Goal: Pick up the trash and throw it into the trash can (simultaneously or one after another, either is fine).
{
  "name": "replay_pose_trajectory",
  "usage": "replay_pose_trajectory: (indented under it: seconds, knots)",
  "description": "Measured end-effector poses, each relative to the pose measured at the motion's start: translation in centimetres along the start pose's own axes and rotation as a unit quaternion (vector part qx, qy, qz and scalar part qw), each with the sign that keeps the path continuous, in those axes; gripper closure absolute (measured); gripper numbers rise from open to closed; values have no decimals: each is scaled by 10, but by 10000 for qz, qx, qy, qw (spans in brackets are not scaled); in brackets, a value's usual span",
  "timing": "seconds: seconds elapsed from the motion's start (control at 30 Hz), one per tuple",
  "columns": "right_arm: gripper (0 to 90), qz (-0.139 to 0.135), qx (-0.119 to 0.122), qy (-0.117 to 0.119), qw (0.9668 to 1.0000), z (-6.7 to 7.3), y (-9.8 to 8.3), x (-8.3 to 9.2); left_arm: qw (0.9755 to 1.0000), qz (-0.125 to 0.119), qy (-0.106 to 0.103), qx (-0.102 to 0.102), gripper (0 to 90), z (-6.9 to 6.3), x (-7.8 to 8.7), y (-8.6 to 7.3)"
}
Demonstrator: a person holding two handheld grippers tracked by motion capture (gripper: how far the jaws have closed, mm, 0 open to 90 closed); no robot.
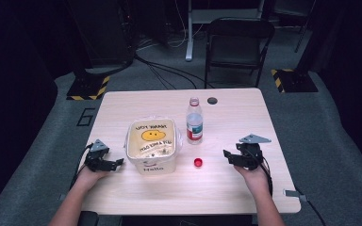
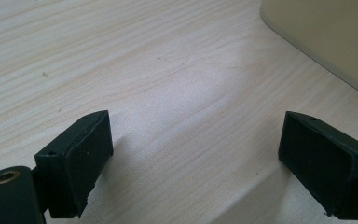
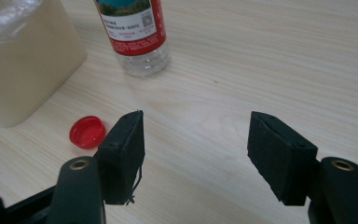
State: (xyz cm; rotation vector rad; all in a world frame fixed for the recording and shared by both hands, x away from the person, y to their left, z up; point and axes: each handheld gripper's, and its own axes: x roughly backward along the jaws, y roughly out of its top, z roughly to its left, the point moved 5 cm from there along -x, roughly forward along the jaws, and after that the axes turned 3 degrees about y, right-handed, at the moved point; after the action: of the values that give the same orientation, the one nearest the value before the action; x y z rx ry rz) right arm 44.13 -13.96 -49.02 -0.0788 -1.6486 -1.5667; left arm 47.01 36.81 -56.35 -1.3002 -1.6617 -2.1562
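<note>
My right gripper [image 3: 196, 156] is hanging parted and empty, the red cap [image 3: 87, 132] lying just left of its jaws; reaching carelessly, I'm risking toppling the uncapped bottle [image 3: 137, 35] ahead.

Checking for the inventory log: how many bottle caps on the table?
1: a small red plastic bottle cap on the light wooden table, lying apart in front of the uncapped clear plastic water bottle.
</note>
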Motion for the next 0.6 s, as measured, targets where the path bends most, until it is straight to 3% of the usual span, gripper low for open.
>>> replay_pose_trajectory:
  seconds: [0.3,0.6]
  knots:
    - [347,-208,131,167,9996,15,25,0,10000,0,-6,-2,96,0,0,0]
    - [363,-165,248,235,9993,28,41,-6,10000,3,-7,-28,97,1,0,0]
